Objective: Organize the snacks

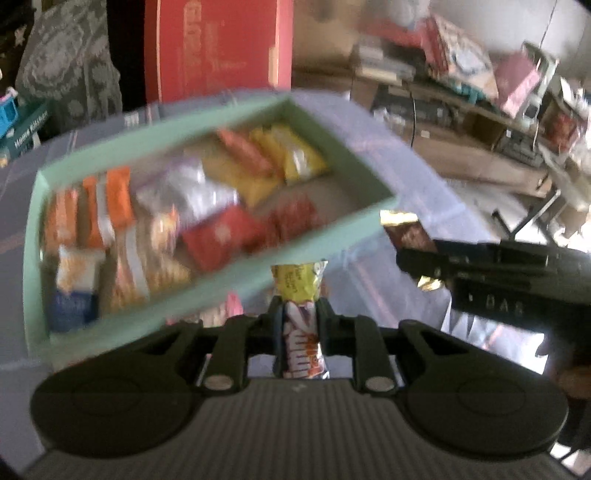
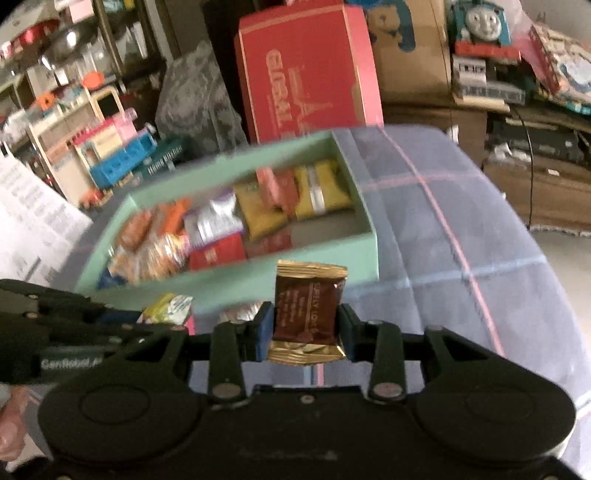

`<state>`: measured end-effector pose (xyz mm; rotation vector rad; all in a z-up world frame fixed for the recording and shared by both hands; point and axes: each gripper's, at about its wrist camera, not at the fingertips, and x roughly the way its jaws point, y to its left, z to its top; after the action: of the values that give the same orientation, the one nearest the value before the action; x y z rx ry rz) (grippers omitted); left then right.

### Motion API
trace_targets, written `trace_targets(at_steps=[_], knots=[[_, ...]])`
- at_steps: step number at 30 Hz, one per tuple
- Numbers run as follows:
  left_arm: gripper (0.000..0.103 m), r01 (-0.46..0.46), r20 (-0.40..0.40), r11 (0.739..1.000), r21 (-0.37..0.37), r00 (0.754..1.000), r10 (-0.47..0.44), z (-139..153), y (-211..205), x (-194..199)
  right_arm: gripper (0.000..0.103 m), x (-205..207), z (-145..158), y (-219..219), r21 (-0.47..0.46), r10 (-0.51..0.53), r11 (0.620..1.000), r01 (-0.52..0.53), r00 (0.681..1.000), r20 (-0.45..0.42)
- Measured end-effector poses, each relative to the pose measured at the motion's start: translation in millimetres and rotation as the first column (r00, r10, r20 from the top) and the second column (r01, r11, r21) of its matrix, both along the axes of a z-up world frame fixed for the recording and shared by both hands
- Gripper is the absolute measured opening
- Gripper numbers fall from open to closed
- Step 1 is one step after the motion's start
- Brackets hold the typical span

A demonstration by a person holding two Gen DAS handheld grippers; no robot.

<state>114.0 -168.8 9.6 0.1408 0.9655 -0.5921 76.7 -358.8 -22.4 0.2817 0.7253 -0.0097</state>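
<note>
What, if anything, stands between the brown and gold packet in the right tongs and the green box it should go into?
Nothing visible does. The right tongs hold the brown and gold packet clear of the cloth, just short of the green box's near wall. Only that low wall lies ahead, and bare floor shows at the box's right end.

Cluttered home: toy train (image 2: 480,26), stacked boxes (image 2: 306,70).
</note>
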Motion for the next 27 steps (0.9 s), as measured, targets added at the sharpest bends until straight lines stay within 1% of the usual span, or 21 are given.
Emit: trace_targets(at_steps=[3, 6, 10, 14, 16, 17, 18, 19, 20, 22, 24, 27], knots=[[0.018, -0.013, 0.037, 1.0, -0.013, 0.999, 0.013, 14.9, -14.7, 24.1, 0.036, 19.6, 16.8, -8.9, 0.02, 0.011, 1.0, -0.011, 0.999, 0.033], [0.018, -0.022, 0.029, 0.999, -0.033, 0.999, 0.023, 19.3, -33.7, 51.4, 0.036, 43.0, 27.2, -18.8, 0.021, 0.013, 1.0, -0.015, 0.999, 0.053], [0.018, -0.045, 0.004, 0.998, -0.052, 0.999, 0.045, 15.3, -58.0, 84.5, 0.036, 71.8, 31.0, -37.5, 0.039, 0.017, 0.999, -0.018, 0.999, 0.044], [0.018, -0.068, -0.015, 0.996, -0.063, 0.998, 0.067, 6.1, -71.8, 109.0, 0.037, 92.5, 27.8, -54.0, 0.06, 0.021, 0.998, -0.022, 0.999, 0.025], [0.025, -0.088, -0.012, 0.994, -0.064, 0.996, 0.088, 0.3, -75.7, 117.9, 0.042, 102.7, 27.7, -59.6, 0.064, 0.017, 0.998, -0.019, 1.0, 0.026], [0.044, -0.106, -0.009, 0.993, -0.053, 0.994, 0.106, -1.9, -76.4, 121.1, 0.046, 103.9, 28.1, -61.4, 0.061, 0.008, 0.998, -0.01, 1.0, 0.03], [0.069, -0.139, -0.013, 0.99, -0.039, 0.99, 0.138, -4.5, -73.5, 125.2, 0.049, 105.6, 28.8, -65.3, 0.065, -0.007, 0.998, 0.005, 0.999, 0.035], [0.079, -0.169, -0.017, 0.985, -0.04, 0.985, 0.169, -6.8, -69.4, 129.3, 0.062, 106.1, 29.1, -67.3, 0.072, -0.02, 0.997, 0.017, 0.999, 0.04], [0.092, -0.186, -0.022, 0.981, -0.053, 0.983, 0.185, -8.3, -64.7, 132.3, 0.086, 104.8, 30.0, -70.8, 0.085, -0.034, 0.996, 0.03, 0.998, 0.05], [0.093, -0.2, -0.034, 0.978, -0.059, 0.98, 0.199, -10.9, -58.6, 135.8, 0.101, 99.9, 30.8, -72.4, 0.082, -0.053, 0.996, 0.046, 0.995, 0.083], [0.097, -0.208, -0.04, 0.977, -0.044, 0.978, 0.206, -14.1, -55.0, 136.8, 0.103, 98.0, 30.3, -72.3, 0.074, -0.059, 0.996, 0.052, 0.995, 0.084], [0.101, -0.206, -0.032, 0.978, -0.025, 0.978, 0.205, -14.7, -51.1, 131.5, 0.103, 95.5, 28.7, -68.1, 0.07, -0.054, 0.996, 0.049, 0.996, 0.077]])
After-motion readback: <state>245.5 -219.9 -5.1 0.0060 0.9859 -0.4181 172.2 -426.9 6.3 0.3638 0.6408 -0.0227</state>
